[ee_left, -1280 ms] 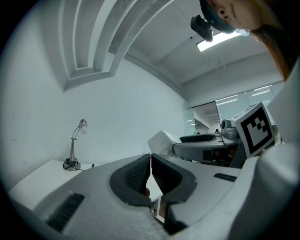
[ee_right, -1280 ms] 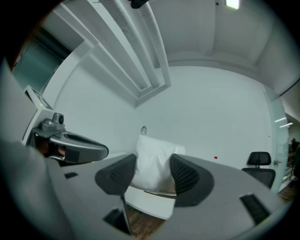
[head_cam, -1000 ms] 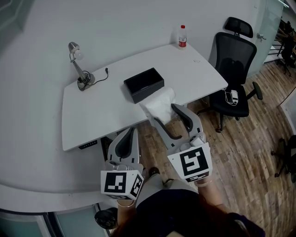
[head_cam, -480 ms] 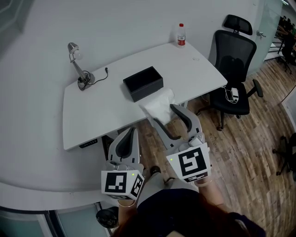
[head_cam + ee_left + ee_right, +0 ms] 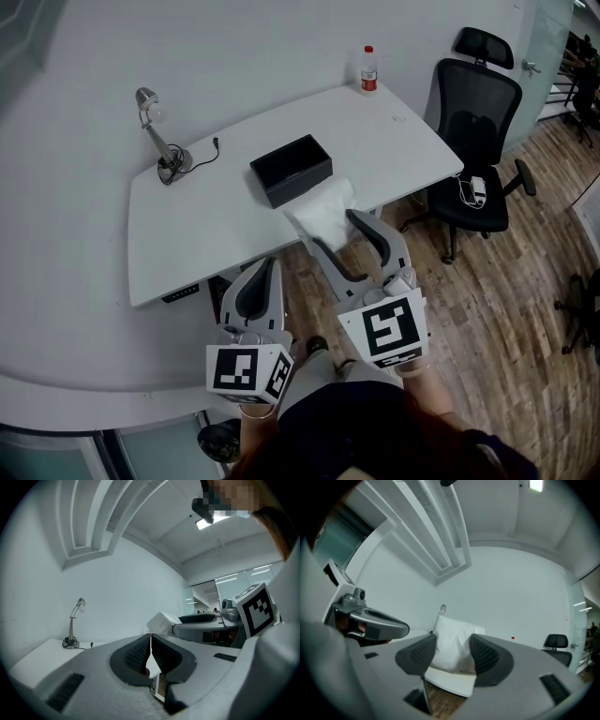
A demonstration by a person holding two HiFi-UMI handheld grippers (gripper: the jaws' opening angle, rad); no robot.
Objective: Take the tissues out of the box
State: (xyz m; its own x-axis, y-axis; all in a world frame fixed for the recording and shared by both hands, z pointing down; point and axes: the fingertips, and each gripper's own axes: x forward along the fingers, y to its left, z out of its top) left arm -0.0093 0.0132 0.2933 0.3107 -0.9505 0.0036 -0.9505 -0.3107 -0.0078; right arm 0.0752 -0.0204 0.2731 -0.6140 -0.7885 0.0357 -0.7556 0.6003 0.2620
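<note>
A black tissue box sits in the middle of the white desk. A white pack of tissues hangs at the desk's near edge, just in front of the box. My right gripper is shut on it; in the right gripper view the pack fills the gap of the gripper, both pads against its sides. My left gripper is held off the desk's near edge, shut and empty, its tips touching. The pack also shows in the left gripper view.
A desk lamp with its cable stands at the desk's back left, a bottle at the back right corner. A black office chair with a phone on its seat stands to the right on the wood floor.
</note>
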